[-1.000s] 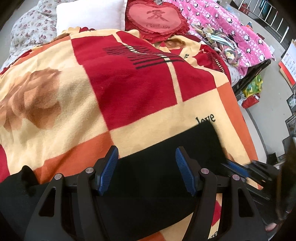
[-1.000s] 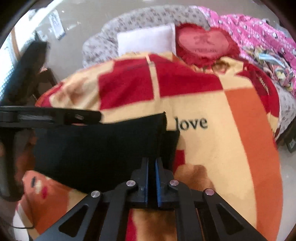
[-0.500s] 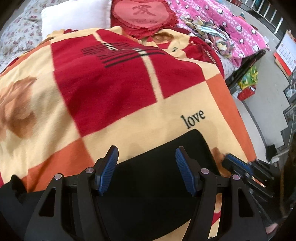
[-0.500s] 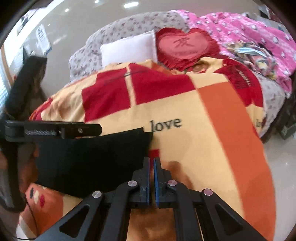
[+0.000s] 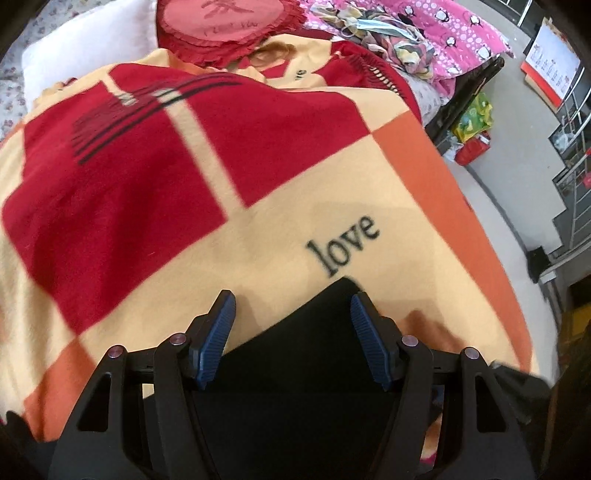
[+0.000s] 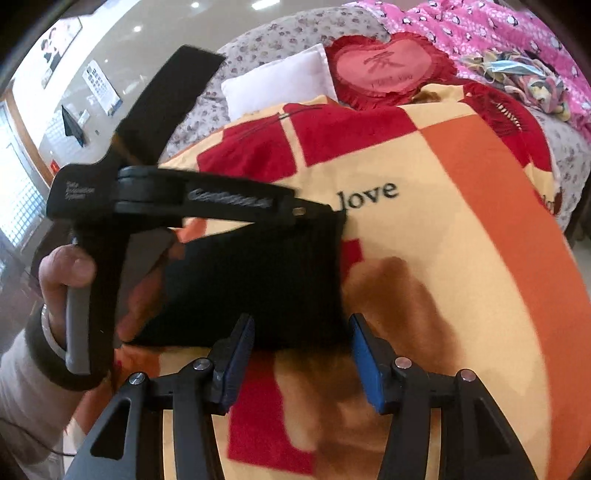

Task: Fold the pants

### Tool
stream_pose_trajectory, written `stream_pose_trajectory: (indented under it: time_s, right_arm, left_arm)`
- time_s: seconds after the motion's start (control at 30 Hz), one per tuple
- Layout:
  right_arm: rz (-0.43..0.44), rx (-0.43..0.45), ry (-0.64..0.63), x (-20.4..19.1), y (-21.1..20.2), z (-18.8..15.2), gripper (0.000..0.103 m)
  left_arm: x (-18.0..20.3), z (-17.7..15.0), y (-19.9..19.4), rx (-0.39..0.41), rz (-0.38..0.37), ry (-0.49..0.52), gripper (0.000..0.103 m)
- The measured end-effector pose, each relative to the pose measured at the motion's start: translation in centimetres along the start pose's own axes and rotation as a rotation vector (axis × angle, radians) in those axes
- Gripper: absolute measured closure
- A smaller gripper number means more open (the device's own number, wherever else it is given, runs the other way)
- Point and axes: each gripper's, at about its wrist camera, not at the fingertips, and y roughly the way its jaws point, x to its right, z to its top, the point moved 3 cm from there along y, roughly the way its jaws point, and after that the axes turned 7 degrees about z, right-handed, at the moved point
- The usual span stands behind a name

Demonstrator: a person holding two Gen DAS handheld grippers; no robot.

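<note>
The black pants (image 6: 258, 277) lie folded into a flat rectangle on the red, cream and orange blanket (image 6: 424, 236), just below the word "love". My right gripper (image 6: 302, 325) sits at their near right corner. Its jaws are opening; the pants' edge lies between the pads, which do not press on it. A hand (image 6: 62, 273) holds my left gripper (image 6: 321, 213) over the far edge of the pants. In the left wrist view the left gripper (image 5: 292, 297) stands wide open, still spreading slightly, above the pants (image 5: 295, 376) with nothing gripped.
A red heart cushion (image 6: 388, 66) and a white pillow (image 6: 277, 81) lie at the bed's head. Pink bedding (image 5: 443, 33) with crumpled clothes is at the far right. The bed's right edge drops to grey floor (image 5: 517, 155) with bags and a railing.
My right gripper was shut at the pants' corner and now stands open, a little lower. The left gripper has slid along the pants toward the "love" lettering.
</note>
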Motion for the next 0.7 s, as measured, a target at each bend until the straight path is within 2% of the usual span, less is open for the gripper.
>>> stream_pose_trajectory:
  time_s: [0.1, 0.17, 0.27, 0.33, 0.37, 0.4, 0.53, 0.6, 0.7]
  right_arm:
    - [0.029, 0.034, 0.049, 0.3, 0.4, 0.2, 0.055]
    - [0.054, 0.051, 0.09, 0.6, 0.5, 0.3, 0.06]
    - [0.074, 0.058, 0.136, 1.1, 0.8, 0.4, 0.077]
    - [0.082, 0.058, 0.154, 1.2, 1.0, 0.6, 0.086]
    - [0.075, 0.06, 0.145, 0.9, 1.1, 0.7, 0.087]
    - [0.059, 0.065, 0.122, 0.4, 0.9, 0.9, 0.088]
    - [0.045, 0.079, 0.058, -1.9, -0.1, 1.7, 0.089]
    - [0.057, 0.087, 0.02, -3.6, -0.7, 2.2, 0.089]
    - [0.069, 0.097, -0.056, -6.9, -1.1, 3.1, 0.089]
  left_arm:
    - [1.5, 0.2, 0.4, 0.0, 0.019, 0.059, 0.024]
    - [2.7, 0.0, 0.7, 0.014, 0.073, 0.126, 0.024]
    - [3.4, -0.3, 0.8, 0.042, 0.114, 0.166, 0.024]
    - [3.3, -0.3, 0.6, 0.058, 0.106, 0.161, 0.039]
    - [3.2, -0.3, 0.4, 0.064, 0.093, 0.16, 0.062]
    - [3.1, -0.3, 0.2, 0.053, 0.064, 0.153, 0.078]
    - [2.0, -0.4, -1.4, 0.051, -0.024, 0.102, 0.087]
    - [1.0, -0.5, -3.4, 0.083, -0.059, 0.065, 0.089]
    - [-1.1, -0.9, -7.0, 0.142, -0.068, 0.018, 0.089]
